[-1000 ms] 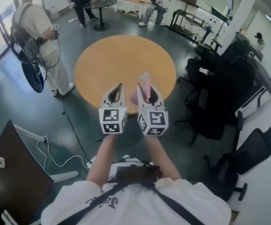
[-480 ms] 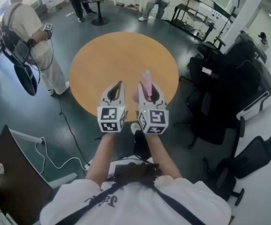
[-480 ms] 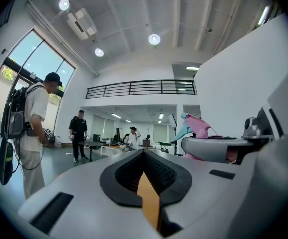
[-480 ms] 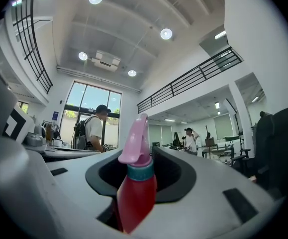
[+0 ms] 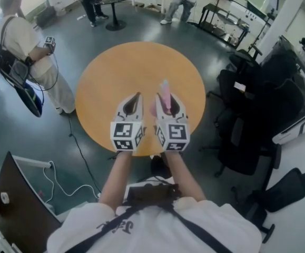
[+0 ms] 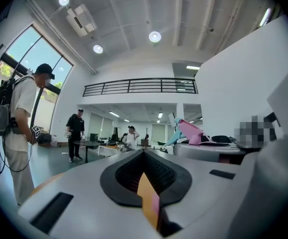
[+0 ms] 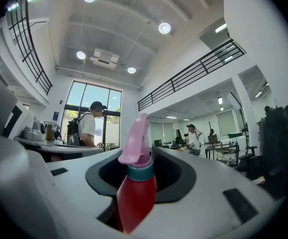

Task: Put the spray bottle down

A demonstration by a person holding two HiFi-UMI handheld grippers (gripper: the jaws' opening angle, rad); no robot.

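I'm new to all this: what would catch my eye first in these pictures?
A big round orange table fills the middle of the head view, on a dark floor. Over its near edge the right gripper clamps an upright red spray bottle with a pink nozzle; the left gripper beside it is shut and empty.

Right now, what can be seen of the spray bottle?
The spray bottle has a red body, a teal collar and a pink trigger head, all of what looks like plastic. It stands upright, clamped at the body between the jaws of the right gripper, its pink head rising above them. In the head view it is held over the near part of the round orange table. Its base is hidden, so whether it touches the tabletop cannot be told.
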